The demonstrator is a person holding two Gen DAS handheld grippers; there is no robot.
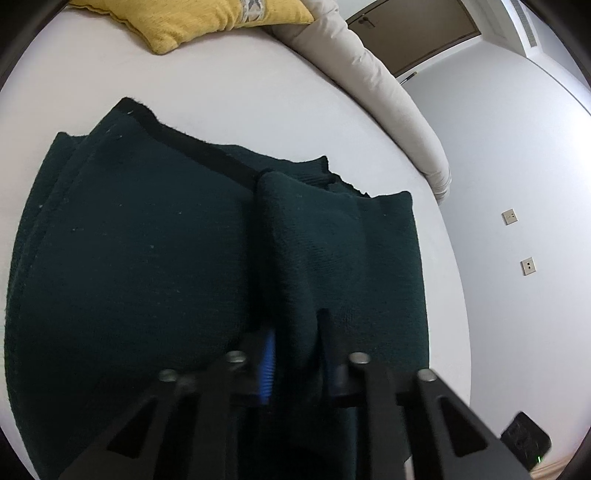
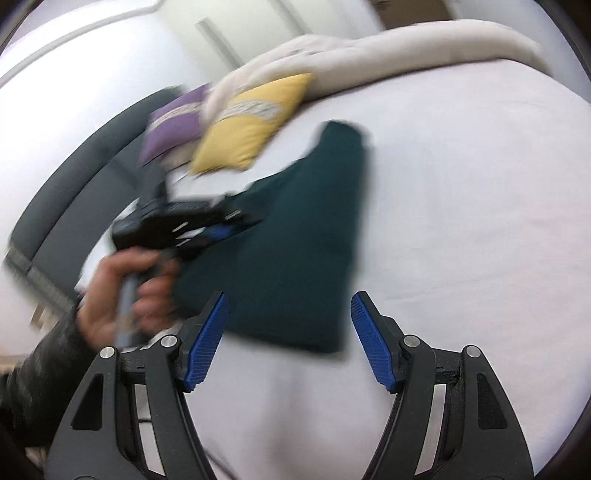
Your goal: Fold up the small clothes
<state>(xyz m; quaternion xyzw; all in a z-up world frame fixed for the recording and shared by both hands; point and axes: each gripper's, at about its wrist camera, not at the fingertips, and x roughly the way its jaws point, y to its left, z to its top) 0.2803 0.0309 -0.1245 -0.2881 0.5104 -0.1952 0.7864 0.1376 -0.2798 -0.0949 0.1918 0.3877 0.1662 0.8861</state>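
The dark green knitted garment (image 1: 147, 258) lies partly folded on the white bed sheet (image 1: 221, 103), near a yellow cushion (image 1: 207, 18). The left gripper (image 1: 295, 354) pinches a raised fold of the knit between its blue pads, while the right gripper (image 2: 288, 332) hangs wide apart and empty above the sheet. No brand, label or writing can be read anywhere.

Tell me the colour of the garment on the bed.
Dark green garment, clearest in the left wrist view.
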